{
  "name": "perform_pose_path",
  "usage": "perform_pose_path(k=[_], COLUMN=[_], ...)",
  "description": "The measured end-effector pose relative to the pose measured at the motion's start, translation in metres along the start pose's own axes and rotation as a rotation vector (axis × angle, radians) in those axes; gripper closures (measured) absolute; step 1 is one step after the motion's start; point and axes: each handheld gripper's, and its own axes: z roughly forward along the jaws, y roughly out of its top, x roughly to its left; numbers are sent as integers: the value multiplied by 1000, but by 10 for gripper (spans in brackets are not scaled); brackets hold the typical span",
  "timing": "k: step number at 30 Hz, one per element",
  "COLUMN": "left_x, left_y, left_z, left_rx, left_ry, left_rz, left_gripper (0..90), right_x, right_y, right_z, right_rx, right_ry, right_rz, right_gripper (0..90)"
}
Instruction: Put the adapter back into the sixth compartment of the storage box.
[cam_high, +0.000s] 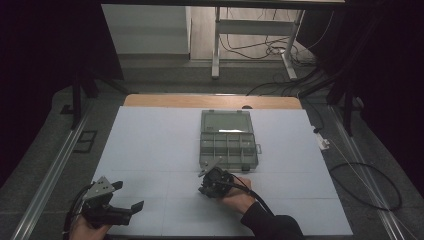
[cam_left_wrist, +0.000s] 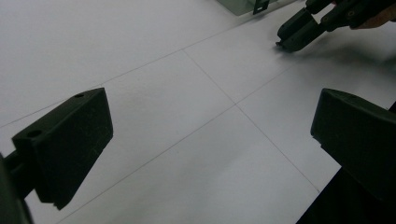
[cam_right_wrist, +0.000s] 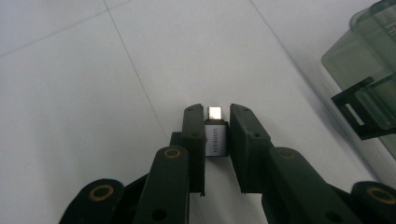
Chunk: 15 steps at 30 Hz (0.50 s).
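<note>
Gripping the small silver adapter (cam_right_wrist: 215, 136) lengthwise between its pads, the right claw (cam_right_wrist: 216, 122) sits just short of the compartment box (cam_right_wrist: 373, 79), which lies ahead and rightward.

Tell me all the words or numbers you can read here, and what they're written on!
"UGREEN" is printed along the side of the small silver plug adapter, which sits between the right tongs.
The clear plastic box with little compartments carries no words or numbers that can be read.
The white table carries thin lines and no writing.
</note>
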Motion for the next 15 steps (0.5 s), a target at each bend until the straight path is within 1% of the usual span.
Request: perform_pose_path(k=[4,15], left_x=[0,0], left_y=[0,1], left_z=[0,1], left_rx=[1,6], left_ry=[3,5], left_rz=[-2,-7], left_gripper=[0,5], right_x=[-2,-9], right_y=[0,2], right_z=[-6,-21], right_rx=[-22,-61], right_ry=[17,20], right_rz=[24,55], right_gripper=[762,762])
